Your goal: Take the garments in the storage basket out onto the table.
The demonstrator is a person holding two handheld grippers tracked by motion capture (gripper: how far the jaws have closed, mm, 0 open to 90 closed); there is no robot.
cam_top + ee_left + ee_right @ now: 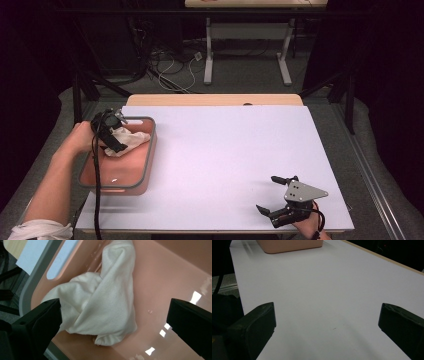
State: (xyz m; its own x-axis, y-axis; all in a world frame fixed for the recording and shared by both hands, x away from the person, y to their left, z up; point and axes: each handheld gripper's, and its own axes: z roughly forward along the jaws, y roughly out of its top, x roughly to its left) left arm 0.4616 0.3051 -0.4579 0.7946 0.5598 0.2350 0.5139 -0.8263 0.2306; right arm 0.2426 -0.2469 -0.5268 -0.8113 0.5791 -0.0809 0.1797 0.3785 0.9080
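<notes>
A pink bin (134, 172) with a grey rim stands at the table's left side. Inside it, toward the far end, lies a crumpled white cloth (128, 141) (100, 302). My left gripper (114, 131) (113, 317) hovers over the bin just above the cloth, jaws wide open, with the cloth lying between and below them, not gripped. My right gripper (276, 194) (327, 322) rests low over the bare table near the front right edge, open, with nothing between its jaws. The bin's pink wall (289, 246) shows far ahead in the right gripper view.
The white table top (225, 150) stretches between bin and right gripper. A wooden strip (215, 100) edges the far side. Beyond it stand a desk's legs (208, 55) and floor cables. The left gripper's cable (96, 195) trails off the front left edge.
</notes>
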